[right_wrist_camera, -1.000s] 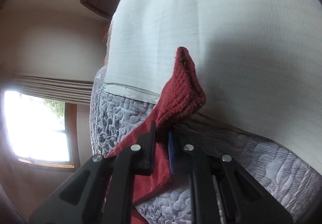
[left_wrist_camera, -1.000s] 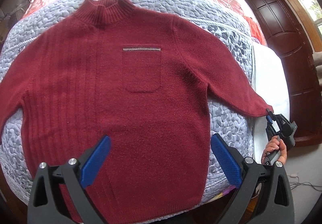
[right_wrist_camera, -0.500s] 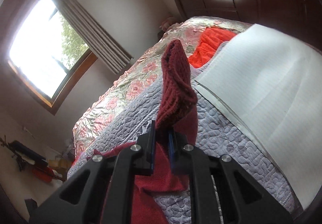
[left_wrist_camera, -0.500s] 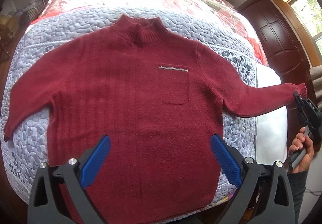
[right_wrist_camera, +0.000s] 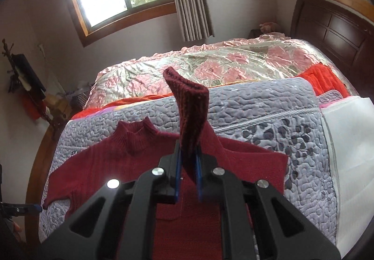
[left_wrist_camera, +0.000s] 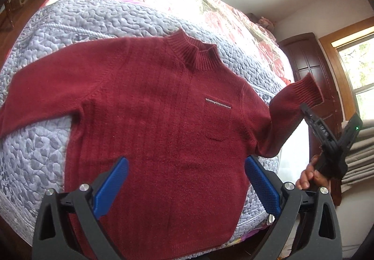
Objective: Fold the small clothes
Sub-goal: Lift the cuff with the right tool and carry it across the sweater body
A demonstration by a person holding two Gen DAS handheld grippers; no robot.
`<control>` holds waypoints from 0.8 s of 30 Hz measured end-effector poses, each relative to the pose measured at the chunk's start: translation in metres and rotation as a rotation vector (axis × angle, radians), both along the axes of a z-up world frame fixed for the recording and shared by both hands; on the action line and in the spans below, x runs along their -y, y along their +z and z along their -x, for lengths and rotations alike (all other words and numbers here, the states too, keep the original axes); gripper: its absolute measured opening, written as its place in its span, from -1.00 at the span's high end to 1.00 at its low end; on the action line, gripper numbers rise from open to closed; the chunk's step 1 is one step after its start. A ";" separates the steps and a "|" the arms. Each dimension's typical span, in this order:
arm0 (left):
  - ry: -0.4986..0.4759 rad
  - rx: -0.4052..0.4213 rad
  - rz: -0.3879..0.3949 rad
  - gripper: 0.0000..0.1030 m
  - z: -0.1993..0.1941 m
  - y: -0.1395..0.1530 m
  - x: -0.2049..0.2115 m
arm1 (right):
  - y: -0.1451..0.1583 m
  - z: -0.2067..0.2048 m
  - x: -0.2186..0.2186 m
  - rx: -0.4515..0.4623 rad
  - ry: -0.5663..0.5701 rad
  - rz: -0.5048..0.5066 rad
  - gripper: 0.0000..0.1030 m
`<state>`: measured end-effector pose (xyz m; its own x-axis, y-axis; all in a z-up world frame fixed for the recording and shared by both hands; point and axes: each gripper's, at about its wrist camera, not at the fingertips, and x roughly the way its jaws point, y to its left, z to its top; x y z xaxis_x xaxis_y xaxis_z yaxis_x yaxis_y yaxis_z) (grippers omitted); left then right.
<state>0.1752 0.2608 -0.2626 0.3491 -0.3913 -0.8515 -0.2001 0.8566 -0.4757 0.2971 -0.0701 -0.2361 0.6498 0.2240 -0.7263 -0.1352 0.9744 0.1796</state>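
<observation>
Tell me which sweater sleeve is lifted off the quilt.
The sleeve on the pocket side, clamped at its cuff in the right tool; the other sleeve lies flat.

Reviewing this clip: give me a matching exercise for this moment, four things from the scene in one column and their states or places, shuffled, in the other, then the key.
Things:
1. left tongs
2. right tongs
3. sweater's right sleeve cuff
4. grey quilt

States or places:
A. lifted off the bed, standing up above the pads
B. open, blue pads apart, hovering over the sweater's lower body
C. spread on the bed under the sweater
D. shut on the sleeve just below its cuff

Pairs: 1-B, 2-D, 3-A, 4-C
</observation>
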 end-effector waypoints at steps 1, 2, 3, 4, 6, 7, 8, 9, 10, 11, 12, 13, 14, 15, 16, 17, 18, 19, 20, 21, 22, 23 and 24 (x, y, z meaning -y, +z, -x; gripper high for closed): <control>0.001 0.002 -0.003 -0.92 -0.002 -0.001 -0.003 | -0.007 -0.002 -0.013 -0.013 0.020 0.018 0.82; 0.001 0.008 -0.006 -0.93 -0.004 -0.002 -0.006 | -0.016 -0.003 -0.026 -0.026 0.041 0.042 0.82; -0.001 0.013 -0.006 -0.92 -0.007 -0.005 -0.008 | -0.027 -0.005 -0.038 -0.038 0.059 0.069 0.82; -0.001 0.016 -0.001 -0.92 -0.010 -0.007 -0.010 | -0.037 -0.006 -0.050 -0.052 0.077 0.100 0.82; -0.005 0.019 0.032 -0.92 -0.018 -0.012 -0.010 | -0.062 -0.005 -0.070 -0.065 0.109 0.188 0.82; -0.015 0.019 0.054 -0.92 -0.024 -0.015 -0.009 | -0.075 -0.005 -0.081 -0.070 0.127 0.245 0.82; -0.024 0.017 0.074 -0.92 -0.030 -0.019 -0.008 | -0.089 -0.006 -0.092 -0.076 0.148 0.296 0.82; -0.030 0.015 0.096 -0.92 -0.037 -0.023 -0.007 | -0.103 -0.005 -0.098 -0.083 0.167 0.331 0.82; -0.034 0.014 0.122 -0.92 -0.044 -0.028 -0.006 | -0.116 -0.003 -0.107 -0.089 0.184 0.369 0.82; -0.033 0.011 0.147 -0.92 -0.050 -0.033 -0.004 | -0.128 -0.001 -0.113 -0.094 0.202 0.408 0.82; -0.032 0.008 0.178 -0.92 -0.058 -0.039 -0.004 | -0.140 0.001 -0.121 -0.095 0.222 0.449 0.82; -0.032 -0.002 0.216 -0.92 -0.065 -0.047 -0.003 | -0.152 0.003 -0.127 -0.099 0.238 0.488 0.82; -0.024 -0.017 0.251 -0.92 -0.072 -0.055 -0.002 | -0.162 0.005 -0.132 -0.109 0.250 0.515 0.82; -0.012 -0.036 0.289 -0.92 -0.078 -0.065 -0.001 | -0.170 0.007 -0.135 -0.114 0.260 0.536 0.82; -0.006 -0.053 0.331 -0.92 -0.085 -0.073 0.001 | -0.177 0.009 -0.138 -0.115 0.267 0.557 0.82; -0.007 -0.071 0.369 -0.92 -0.092 -0.084 0.002 | -0.182 0.011 -0.139 -0.119 0.274 0.576 0.81; -0.007 -0.085 0.385 -0.92 -0.099 -0.093 0.005 | -0.186 0.013 -0.139 -0.123 0.277 0.584 0.78; -0.011 -0.096 0.384 -0.92 -0.106 -0.102 0.008 | -0.189 0.016 -0.140 -0.121 0.280 0.587 0.74; -0.019 -0.108 0.383 -0.92 -0.112 -0.110 0.012 | -0.189 0.019 -0.139 -0.115 0.284 0.589 0.69; -0.024 -0.127 0.384 -0.92 -0.119 -0.119 0.015 | -0.189 0.022 -0.138 -0.116 0.291 0.590 0.62; -0.019 -0.148 0.390 -0.92 -0.124 -0.129 0.018 | -0.187 0.025 -0.136 -0.118 0.295 0.586 0.43; -0.012 -0.167 0.414 -0.92 -0.129 -0.139 0.022 | -0.184 0.029 -0.133 -0.121 0.297 0.572 0.27; -0.007 -0.186 0.446 -0.92 -0.132 -0.146 0.028 | -0.178 0.035 -0.127 -0.125 0.296 0.549 0.24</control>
<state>0.3070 0.2332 -0.4083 0.2033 -0.7344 -0.6476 -0.3118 0.5784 -0.7538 0.2618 0.0569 -0.4142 0.5199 -0.0456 -0.8530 -0.4234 0.8535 -0.3037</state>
